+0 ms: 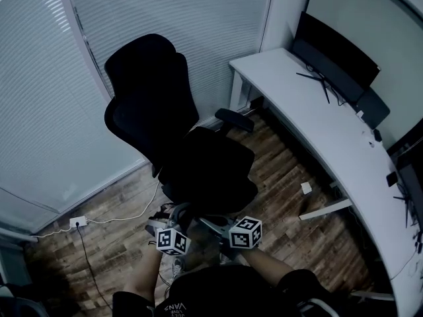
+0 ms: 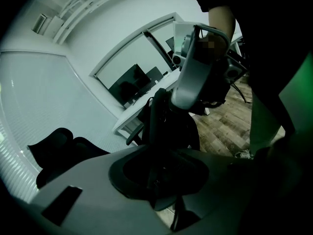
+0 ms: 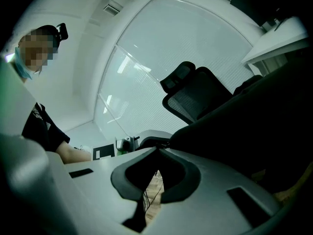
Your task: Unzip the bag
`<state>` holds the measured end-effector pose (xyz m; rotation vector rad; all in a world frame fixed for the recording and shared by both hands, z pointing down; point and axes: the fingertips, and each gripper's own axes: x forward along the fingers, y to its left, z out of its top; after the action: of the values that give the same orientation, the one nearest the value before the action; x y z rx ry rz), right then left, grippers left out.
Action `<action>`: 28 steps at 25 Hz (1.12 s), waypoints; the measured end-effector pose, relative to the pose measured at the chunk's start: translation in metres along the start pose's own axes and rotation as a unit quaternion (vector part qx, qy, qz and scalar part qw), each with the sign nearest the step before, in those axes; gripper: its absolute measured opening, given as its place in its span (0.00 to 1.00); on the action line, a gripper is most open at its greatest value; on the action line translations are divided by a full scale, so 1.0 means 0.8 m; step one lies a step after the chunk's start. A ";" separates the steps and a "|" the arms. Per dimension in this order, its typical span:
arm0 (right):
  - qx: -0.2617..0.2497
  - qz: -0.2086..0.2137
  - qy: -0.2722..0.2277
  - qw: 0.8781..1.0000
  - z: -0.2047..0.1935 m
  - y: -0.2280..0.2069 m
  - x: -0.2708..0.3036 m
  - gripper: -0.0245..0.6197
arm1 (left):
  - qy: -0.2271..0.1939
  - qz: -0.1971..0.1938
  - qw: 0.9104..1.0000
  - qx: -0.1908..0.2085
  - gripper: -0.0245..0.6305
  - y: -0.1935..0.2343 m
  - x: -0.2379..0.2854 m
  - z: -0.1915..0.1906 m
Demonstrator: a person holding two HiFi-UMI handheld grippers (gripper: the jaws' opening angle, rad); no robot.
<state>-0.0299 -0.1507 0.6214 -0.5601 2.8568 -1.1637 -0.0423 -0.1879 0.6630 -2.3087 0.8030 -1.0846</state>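
Right gripper view: right gripper (image 3: 157, 150) seemingly closed, empty.

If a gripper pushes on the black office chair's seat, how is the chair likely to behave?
The office chair would probably roll or slide away: it stands on smooth wood floor, though its base is hidden under the seat. A low push from the left gripper or right gripper, both at the seat front, seems unlikely to tip it.

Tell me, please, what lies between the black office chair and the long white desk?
Bare wooden floor with one small white block on it, shown in the head view.
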 end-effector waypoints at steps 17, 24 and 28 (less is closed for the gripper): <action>0.046 0.019 -0.033 0.998 0.027 -0.021 -0.059 0.10 | 0.039 0.037 0.996 -0.077 0.15 0.008 0.011 0.007; 0.068 0.026 -0.048 0.996 0.040 -0.037 -0.085 0.10 | 0.054 0.053 0.991 -0.110 0.16 0.008 0.019 0.014; 0.081 0.026 -0.059 0.995 0.048 -0.047 -0.097 0.10 | 0.065 0.062 0.987 -0.133 0.16 0.011 0.020 0.013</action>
<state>0.0601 -0.1757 0.6091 -0.5260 2.6318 -1.2932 -0.0285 -0.2031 0.6599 -2.3821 1.1898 -1.1404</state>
